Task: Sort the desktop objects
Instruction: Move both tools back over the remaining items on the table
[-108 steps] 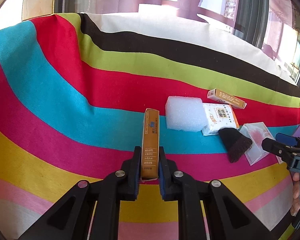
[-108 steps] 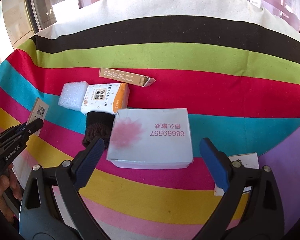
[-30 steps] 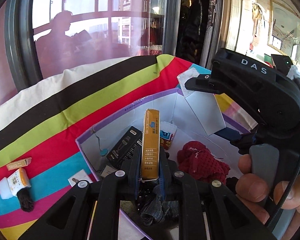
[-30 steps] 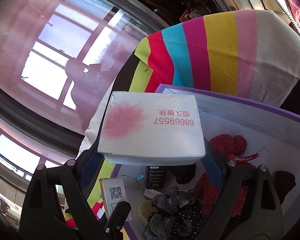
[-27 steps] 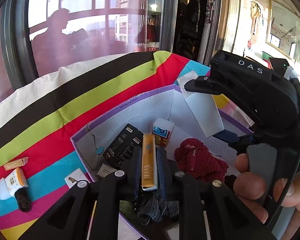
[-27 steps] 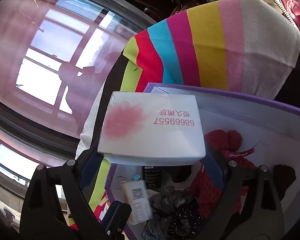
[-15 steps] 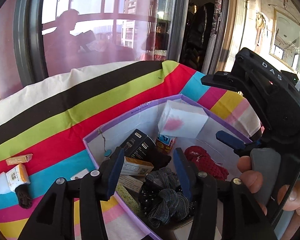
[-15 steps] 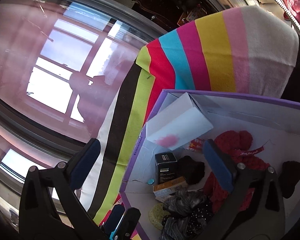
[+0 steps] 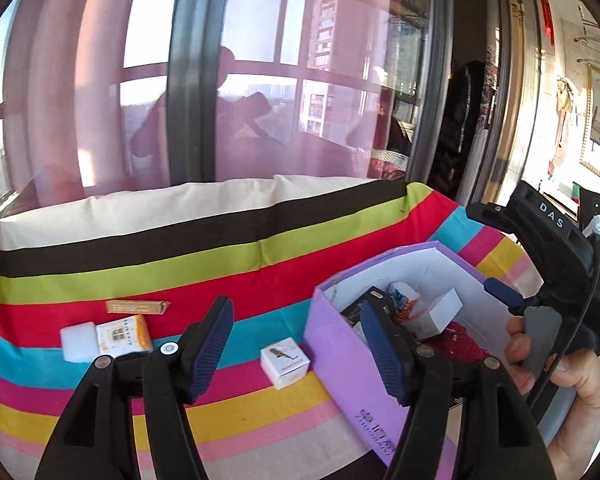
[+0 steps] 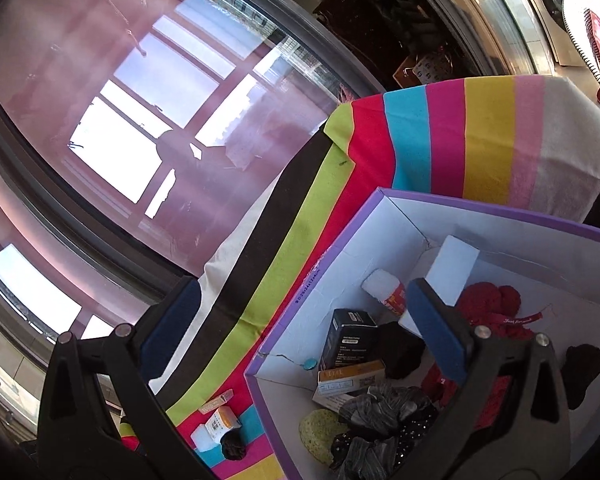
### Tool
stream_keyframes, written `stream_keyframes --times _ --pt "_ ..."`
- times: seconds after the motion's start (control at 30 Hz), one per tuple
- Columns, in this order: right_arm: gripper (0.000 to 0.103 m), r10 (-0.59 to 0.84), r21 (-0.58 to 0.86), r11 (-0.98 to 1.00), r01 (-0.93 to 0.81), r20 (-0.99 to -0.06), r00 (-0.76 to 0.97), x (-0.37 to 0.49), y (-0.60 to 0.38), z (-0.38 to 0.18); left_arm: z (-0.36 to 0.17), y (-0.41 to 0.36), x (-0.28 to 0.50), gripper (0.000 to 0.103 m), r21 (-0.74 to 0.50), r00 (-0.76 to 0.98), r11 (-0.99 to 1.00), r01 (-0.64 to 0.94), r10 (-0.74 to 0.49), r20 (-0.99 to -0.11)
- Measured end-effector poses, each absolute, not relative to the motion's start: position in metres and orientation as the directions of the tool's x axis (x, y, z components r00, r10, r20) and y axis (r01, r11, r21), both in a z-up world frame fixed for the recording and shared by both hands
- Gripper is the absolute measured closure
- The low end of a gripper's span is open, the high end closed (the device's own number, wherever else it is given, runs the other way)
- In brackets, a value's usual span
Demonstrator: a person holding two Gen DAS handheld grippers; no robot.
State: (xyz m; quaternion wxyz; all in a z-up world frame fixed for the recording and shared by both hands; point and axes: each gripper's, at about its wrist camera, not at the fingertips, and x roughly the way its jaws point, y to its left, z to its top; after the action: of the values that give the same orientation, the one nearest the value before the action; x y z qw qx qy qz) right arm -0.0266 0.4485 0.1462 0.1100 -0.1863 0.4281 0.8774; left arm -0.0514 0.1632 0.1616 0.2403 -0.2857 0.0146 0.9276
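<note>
Our left tongs have just been opening and now stand apart with nothing between them, above the striped cloth surface beside the purple cardboard box. Our right tongs gape wide and empty over that box. Inside it we see the white pink-marked carton leaning against the wall, a black box, an orange-topped carton and red knitwear. On the cloth remain a small white cube box, a white foam block, an orange-and-white packet and a slim tan box.
</note>
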Motion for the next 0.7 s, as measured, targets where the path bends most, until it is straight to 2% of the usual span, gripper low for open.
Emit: stream_keyframes --times 0.3,0.47,0.57,0.7 --pt "0.001 0.106 0.599 -0.731 -0.326 -0.372 -0.922 -0.019 0.405 0.172 0.136 0.07 -0.057 0.031 -0.173 -0.768 -0.947 -0.272 0.322 -0.554" --pt "0.001 0.016 0.425 -0.891 -0.16 -0.323 -0.946 -0.02 0.33 0.193 0.118 0.035 -0.056 0.031 -0.202 -0.771 -0.961 -0.188 0.271 -0.576" --pt "0.001 -0.015 0.288 -0.953 -0.089 -0.34 -0.94 -0.027 0.283 0.188 0.114 0.018 -0.054 0.031 -0.21 -0.776 -0.966 -0.149 0.245 -0.581" --pt "0.001 0.024 0.086 -0.994 -0.068 -0.43 -0.902 -0.048 0.237 0.165 0.108 0.002 -0.056 0.031 -0.221 -0.776 -0.969 -0.109 0.222 -0.59"
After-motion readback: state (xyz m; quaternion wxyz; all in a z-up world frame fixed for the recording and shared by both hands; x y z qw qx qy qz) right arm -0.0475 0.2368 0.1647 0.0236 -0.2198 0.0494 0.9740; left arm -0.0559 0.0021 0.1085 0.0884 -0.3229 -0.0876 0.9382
